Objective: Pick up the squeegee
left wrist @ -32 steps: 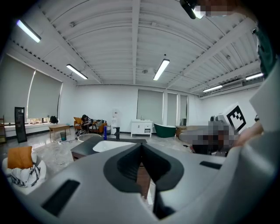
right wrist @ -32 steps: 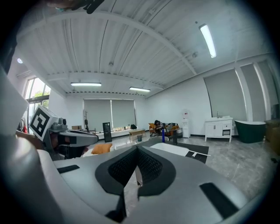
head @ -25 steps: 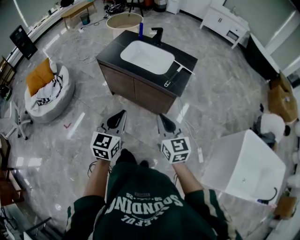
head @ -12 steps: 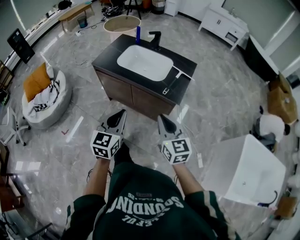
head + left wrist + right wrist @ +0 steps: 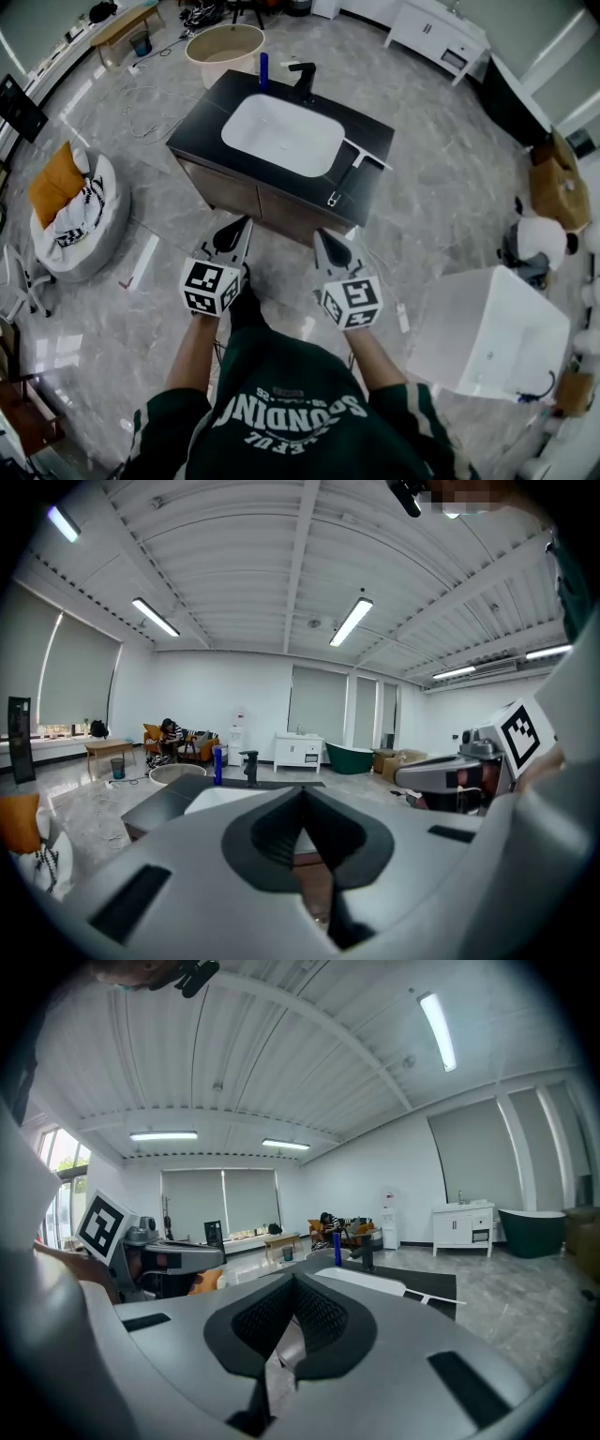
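Both my sets of fingers are pressed together and empty: the left gripper (image 5: pixel 242 231) and the right gripper (image 5: pixel 321 237) point ahead side by side, well short of the vanity (image 5: pixel 211 120). The squeegee (image 5: pixel 349 174) lies flat on the dark countertop at about 4 o'clock from the white basin (image 5: pixel 281 134), its pale blade toward 1 o'clock and its handle running back toward me, near the front edge. It sits at roughly 12 o'clock from my right gripper, so I judge that the right one should take it. To do that well I would get close, spread the fingers before they reach the top, come low along the handle and pinch it across its narrow width, since it lies flat on a hard top. A black faucet (image 5: pixel 302 81) and a blue bottle (image 5: pixel 263 67) stand at the basin's 12 o'clock, clear of my path. The floor (image 5: pixel 441 202) is glossy grey marble; a round beige tub (image 5: pixel 225 43) sits beyond the vanity, and a cushioned seat (image 5: pixel 70 214) at 9 o'clock.
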